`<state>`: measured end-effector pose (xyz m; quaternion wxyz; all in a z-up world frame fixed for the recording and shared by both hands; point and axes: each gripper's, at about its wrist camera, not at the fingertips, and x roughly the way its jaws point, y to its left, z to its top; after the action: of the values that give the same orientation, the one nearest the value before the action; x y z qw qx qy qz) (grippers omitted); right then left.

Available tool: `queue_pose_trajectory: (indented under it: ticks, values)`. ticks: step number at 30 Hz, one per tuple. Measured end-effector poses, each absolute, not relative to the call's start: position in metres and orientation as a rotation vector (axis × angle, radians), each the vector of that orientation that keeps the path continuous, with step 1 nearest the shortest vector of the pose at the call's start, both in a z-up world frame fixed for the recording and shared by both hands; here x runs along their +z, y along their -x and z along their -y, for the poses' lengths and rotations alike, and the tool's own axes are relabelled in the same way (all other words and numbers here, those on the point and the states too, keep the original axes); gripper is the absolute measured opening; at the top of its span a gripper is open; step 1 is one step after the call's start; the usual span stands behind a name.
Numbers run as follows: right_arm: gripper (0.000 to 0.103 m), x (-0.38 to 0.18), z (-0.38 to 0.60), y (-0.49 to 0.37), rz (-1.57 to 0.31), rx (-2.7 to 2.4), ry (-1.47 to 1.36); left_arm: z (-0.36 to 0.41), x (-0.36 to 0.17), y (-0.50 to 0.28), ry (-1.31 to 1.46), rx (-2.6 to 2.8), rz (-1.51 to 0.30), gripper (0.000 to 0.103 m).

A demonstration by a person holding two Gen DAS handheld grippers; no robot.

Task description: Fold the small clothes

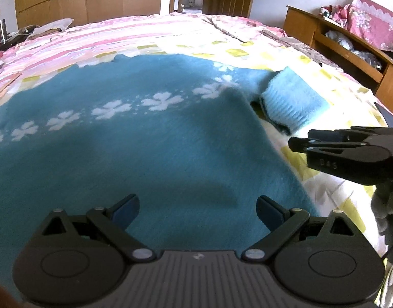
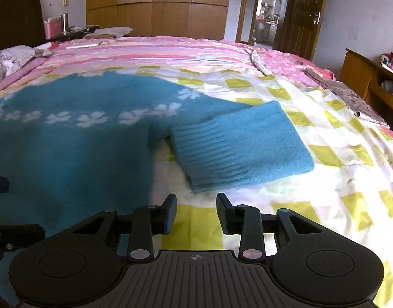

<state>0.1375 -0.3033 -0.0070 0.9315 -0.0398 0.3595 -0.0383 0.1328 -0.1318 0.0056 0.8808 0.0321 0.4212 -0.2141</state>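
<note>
The left gripper (image 1: 197,211) hangs with its jaws spread wide and nothing between them, poised over the lower body of the blue sweater (image 1: 135,138), which lies flat on the checked bedsheet (image 2: 324,133) with a band of white flowers across it. To its right, the right gripper (image 2: 196,211) stands partly parted and empty above bare sheet, just off the sweater's right edge. The sleeve (image 2: 242,146), folded back on itself with its ribbed cuff up, lies just beyond those fingertips.
</note>
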Motion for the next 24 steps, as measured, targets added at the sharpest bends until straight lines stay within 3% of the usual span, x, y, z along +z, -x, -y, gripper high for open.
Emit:
queue_pose_trajectory:
  ticks: [8, 24]
  values:
    - [0.048, -0.02, 0.294, -0.142, -0.674, -0.088, 0.223, 0.14, 0.001, -0.136, -0.065, -0.455, -0.874, 0.102]
    - [0.044, -0.027, 0.292, -0.17, -0.676, -0.138, 0.287, 0.137, 0.002, -0.136, -0.031, -0.465, -0.87, 0.102]
